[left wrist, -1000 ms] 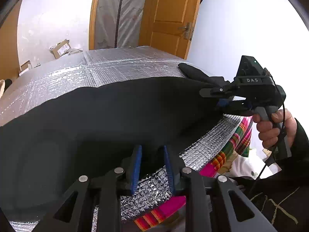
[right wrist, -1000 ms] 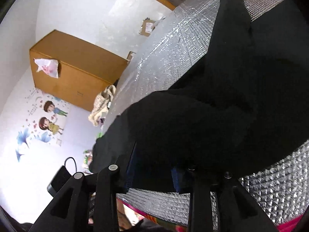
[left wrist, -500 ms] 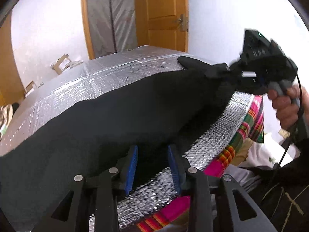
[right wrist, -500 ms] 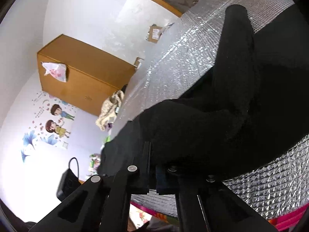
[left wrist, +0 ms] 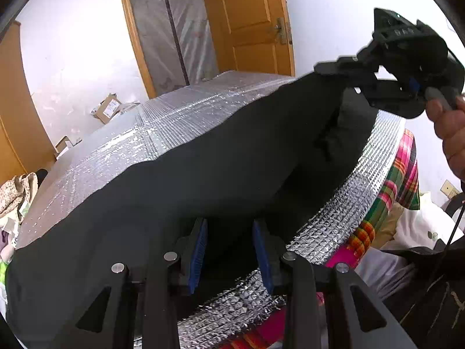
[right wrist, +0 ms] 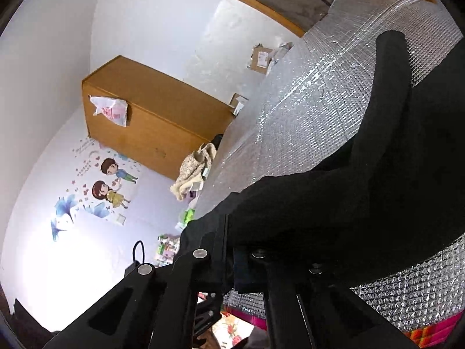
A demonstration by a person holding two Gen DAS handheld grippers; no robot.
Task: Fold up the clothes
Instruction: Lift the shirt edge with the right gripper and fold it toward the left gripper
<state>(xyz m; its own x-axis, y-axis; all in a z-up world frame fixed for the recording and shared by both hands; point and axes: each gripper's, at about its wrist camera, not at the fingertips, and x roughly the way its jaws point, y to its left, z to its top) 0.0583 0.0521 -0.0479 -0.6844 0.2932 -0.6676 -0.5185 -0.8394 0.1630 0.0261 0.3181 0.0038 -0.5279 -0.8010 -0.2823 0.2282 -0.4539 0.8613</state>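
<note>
The black garment (left wrist: 180,180) lay spread across the silver mat (left wrist: 180,107), filling the left wrist view from 8 o'clock up to 2 o'clock, its near hem hanging over the mat's front edge.

A second earlier the right gripper (right wrist: 232,264) had its blue pads apart around a fold of the cloth. Now its jaws were pressed together on that fold, pinching the garment at its right-hand corner. In the left wrist view the same gripper (left wrist: 345,72) sat higher than before, at 2 o'clock, and the cloth rose to it in a taut ridge, clear of the mat. The person's hand (left wrist: 450,133) gripped its handle at 3 o'clock.

The left gripper (left wrist: 229,250) had gone the other way: its jaws had widened over the second and now stood spread, at 6 o'clock, the blue pads (left wrist: 199,250) on either side of the near hem without pressing it. The view had also rolled somewhat, so the door (left wrist: 250,20) stood more upright at 12 o'clock.

As a reading of this, one corner was secured and lifting, the other not yet taken. The fold probably could not be carried over until the left gripper closed on the hem; lifting further on one side alone risked dragging the garment askew.
</note>
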